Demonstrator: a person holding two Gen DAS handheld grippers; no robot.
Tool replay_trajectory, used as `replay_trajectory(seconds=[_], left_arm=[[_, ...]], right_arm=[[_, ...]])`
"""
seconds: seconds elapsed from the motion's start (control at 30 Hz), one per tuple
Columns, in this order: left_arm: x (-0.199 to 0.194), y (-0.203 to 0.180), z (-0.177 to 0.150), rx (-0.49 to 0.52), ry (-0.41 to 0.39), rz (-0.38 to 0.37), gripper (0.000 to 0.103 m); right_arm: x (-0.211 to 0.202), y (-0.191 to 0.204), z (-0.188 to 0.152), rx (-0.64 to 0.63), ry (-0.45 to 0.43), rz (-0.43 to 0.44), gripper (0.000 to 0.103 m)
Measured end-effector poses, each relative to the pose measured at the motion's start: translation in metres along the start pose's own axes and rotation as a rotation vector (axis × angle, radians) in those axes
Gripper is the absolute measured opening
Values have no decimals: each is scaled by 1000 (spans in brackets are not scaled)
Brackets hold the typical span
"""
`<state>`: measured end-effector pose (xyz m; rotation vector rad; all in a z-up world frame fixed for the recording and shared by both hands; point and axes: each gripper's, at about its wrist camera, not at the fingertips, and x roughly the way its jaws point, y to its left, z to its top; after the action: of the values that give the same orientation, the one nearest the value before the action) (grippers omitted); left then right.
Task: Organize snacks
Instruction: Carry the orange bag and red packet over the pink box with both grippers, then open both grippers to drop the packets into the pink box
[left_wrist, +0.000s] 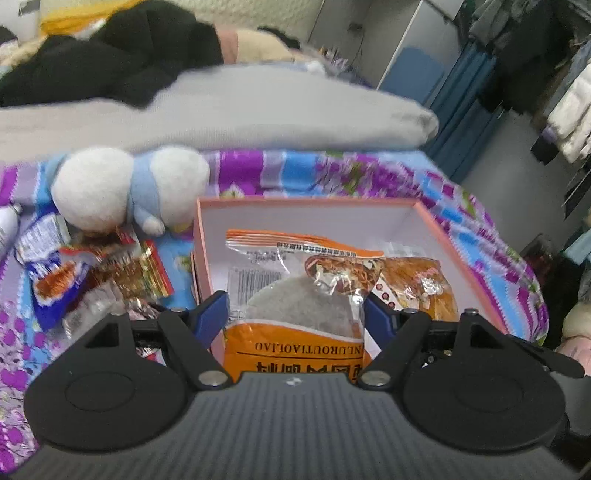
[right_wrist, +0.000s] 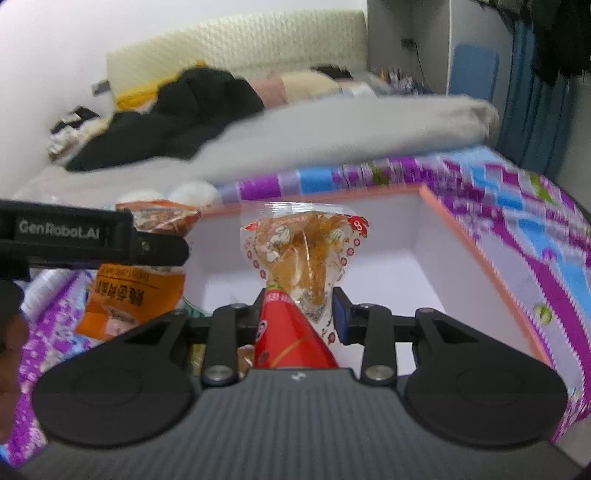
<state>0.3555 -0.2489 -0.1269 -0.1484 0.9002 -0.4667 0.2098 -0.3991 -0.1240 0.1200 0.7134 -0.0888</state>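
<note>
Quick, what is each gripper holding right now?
Left gripper: shut on the orange packet.
Right gripper: shut on the red packet.

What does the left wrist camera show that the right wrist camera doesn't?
Only the left wrist view shows the loose snack pile beside the box and the whole plush toy. Only the right wrist view shows the red-and-clear packet pinched in the right gripper. Both show the pink-rimmed box and the orange packet held by the left gripper.
</note>
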Motion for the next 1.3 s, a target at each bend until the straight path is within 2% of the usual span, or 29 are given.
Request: replay_trajectory(seconds=[0.13,0.27,0.37,0.4,0.43,0.47,0.57,0.77,1.03,1.3], left_arm=[[28,8,-4,-2,45,0,81],[35,4,-10,22,67,-13,81],[35,5,-11,13,85,-50,85],[34,5,-11,4,89,-50,88],[31,5,-11,-5,82,-46,89],[28,5,-11,-14,73,-42,90],[18,4,-10,-29,68,-50,90],[-25,-4,-5,10,14,-31,90],[-105,-8,-2,63,-89,15,90],[-181,7,-12,56,-181,46,90]], right_arm=[[23,-5,-9,10,52,-15,37],[34,-9,-16,32,78,-11,41],[40,-12,-19,50,103,-19,52],[39,-11,-19,50,111,-18,59],[38,-10,-19,42,111,-19,70],[35,-9,-19,33,105,-17,74],[29,-9,-17,23,90,-10,72],[4,-11,-12,44,46,-12,72],[-54,8,1,37,-69,2,72],[-108,32,3,38,-167,43,72]])
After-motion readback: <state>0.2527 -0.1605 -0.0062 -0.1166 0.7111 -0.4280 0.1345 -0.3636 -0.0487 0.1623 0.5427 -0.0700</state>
